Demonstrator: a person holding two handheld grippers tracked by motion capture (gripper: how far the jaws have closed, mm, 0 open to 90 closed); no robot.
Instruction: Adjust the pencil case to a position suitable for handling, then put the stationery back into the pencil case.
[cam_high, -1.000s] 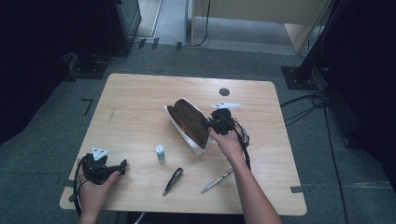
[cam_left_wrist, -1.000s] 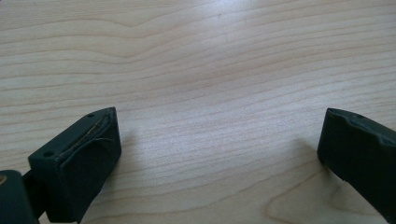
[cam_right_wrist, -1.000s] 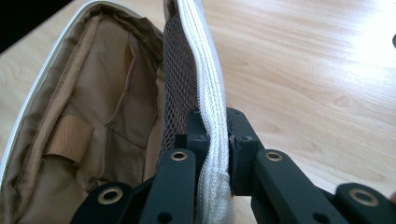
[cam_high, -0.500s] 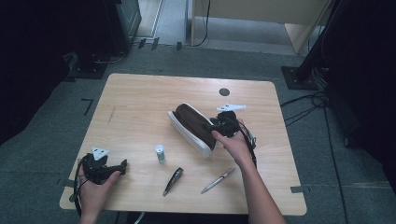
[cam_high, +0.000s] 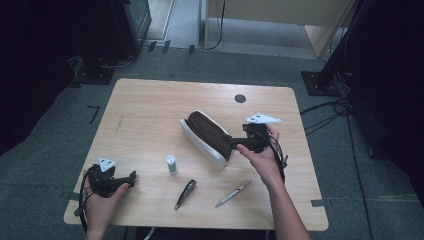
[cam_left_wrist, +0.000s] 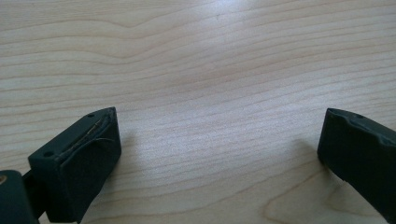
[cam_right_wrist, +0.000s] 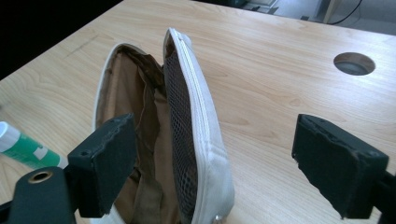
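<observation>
Pouch rim between open right hand-held gripper jaws.

A white pouch with brown lining and mesh pocket lies open, mid-table.
</observation>
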